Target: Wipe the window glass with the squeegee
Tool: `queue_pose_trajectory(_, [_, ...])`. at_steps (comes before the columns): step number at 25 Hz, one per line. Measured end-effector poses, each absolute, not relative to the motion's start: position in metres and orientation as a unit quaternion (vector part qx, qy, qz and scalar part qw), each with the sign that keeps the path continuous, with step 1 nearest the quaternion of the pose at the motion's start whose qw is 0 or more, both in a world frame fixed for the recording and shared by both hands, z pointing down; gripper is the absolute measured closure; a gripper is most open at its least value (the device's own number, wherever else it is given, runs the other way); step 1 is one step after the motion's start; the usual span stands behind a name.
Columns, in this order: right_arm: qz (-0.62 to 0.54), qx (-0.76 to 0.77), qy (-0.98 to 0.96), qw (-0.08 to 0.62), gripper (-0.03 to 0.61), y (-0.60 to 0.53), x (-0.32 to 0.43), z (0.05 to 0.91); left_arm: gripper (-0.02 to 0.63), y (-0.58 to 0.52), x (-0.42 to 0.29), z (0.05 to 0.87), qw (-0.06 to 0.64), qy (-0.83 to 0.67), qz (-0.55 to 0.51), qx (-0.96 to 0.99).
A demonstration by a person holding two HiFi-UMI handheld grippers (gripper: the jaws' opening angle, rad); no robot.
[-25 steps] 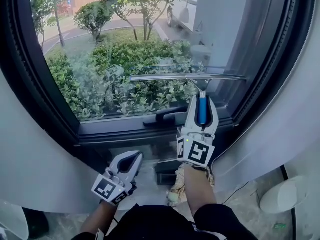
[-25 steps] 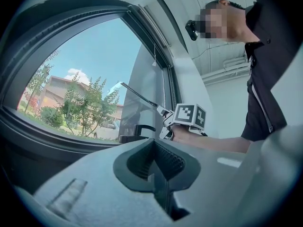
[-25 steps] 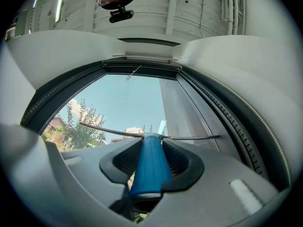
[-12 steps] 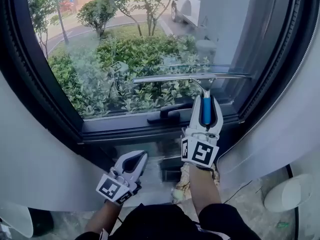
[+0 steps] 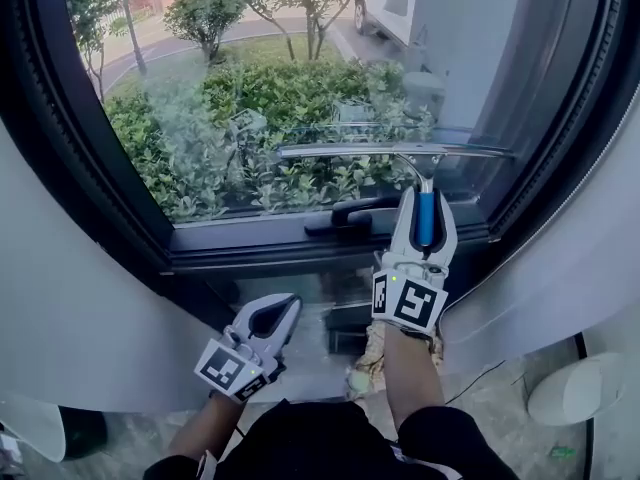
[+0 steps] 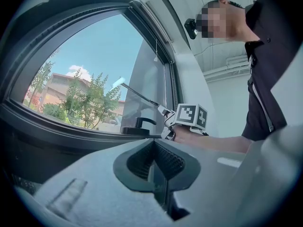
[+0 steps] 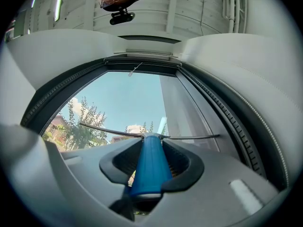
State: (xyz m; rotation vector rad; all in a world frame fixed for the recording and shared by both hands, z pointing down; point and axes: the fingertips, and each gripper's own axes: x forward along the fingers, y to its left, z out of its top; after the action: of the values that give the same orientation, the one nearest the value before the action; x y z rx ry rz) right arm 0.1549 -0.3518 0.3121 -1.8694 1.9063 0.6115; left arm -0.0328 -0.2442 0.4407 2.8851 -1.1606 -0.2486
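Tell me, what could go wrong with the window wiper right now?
The squeegee sits low on the window glass, just above the black window handle. If it goes lower, it might bump that. The right gripper clamps only its slim blue grip, so the wide blade could tilt and leave streaks. The hazy patch left of the blade may get missed.

Blue-handled squeegee (image 5: 427, 220), metal blade horizontal, seemingly pressed low on window glass (image 5: 250, 78); hazy patch at left.
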Motion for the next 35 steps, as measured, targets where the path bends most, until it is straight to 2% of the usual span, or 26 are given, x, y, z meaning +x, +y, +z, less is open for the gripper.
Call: queue_pose_trajectory(35, [0.171, -0.683, 0.694, 0.149, 0.443, -0.348, 0.157, 0.345, 0.614, -0.236, -0.024, 0.452, 0.043, -0.338, -0.077, 0.937])
